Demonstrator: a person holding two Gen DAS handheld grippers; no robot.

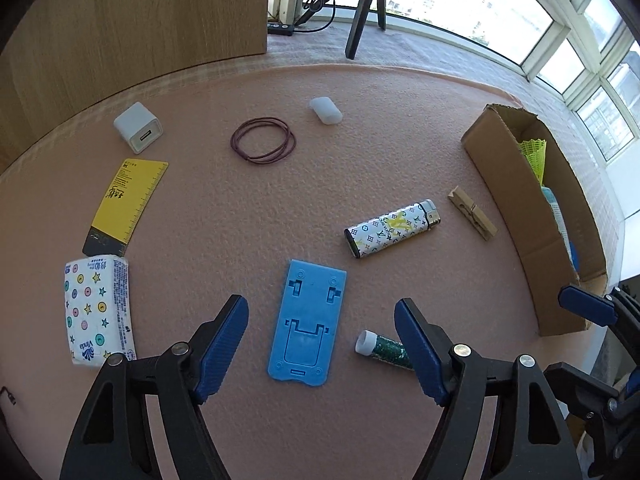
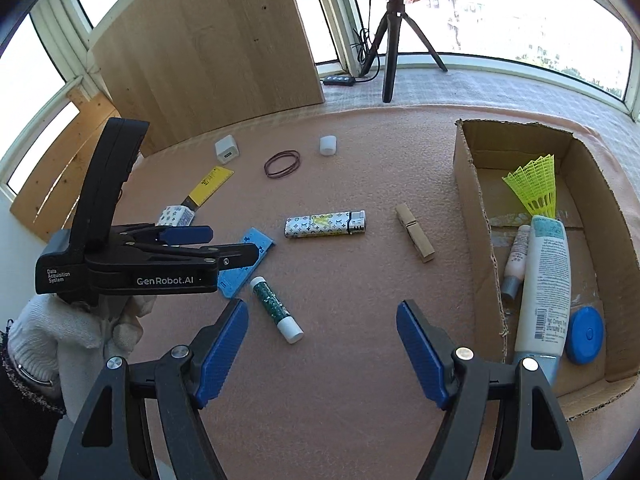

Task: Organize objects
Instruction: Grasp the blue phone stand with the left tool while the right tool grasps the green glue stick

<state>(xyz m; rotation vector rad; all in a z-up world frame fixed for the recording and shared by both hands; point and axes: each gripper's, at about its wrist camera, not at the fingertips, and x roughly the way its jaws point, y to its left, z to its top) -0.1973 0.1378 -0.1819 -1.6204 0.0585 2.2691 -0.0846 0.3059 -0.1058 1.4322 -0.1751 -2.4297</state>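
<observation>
From here I count nine loose things on the pink mat (image 1: 280, 208): one blue phone stand (image 1: 307, 326) at lower centre, one glitter tube (image 1: 384, 349), one lighter (image 1: 394, 229), one clothespin (image 1: 473, 213), one tissue pack (image 1: 98, 310), one yellow ruler card (image 1: 128, 200), one charger cube (image 1: 138, 128), one white cap (image 1: 325, 110), one bundle of brown rubber bands (image 1: 263, 141). The cardboard box (image 2: 472, 208), at right, holds four: shuttlecock (image 2: 534, 186), lotion tube (image 2: 544, 284), small bottle (image 2: 516, 258), blue lid (image 2: 586, 334). My left gripper (image 1: 321, 350) stands wide above the stand, empty; my right gripper (image 2: 322, 350) is wide, empty.
</observation>
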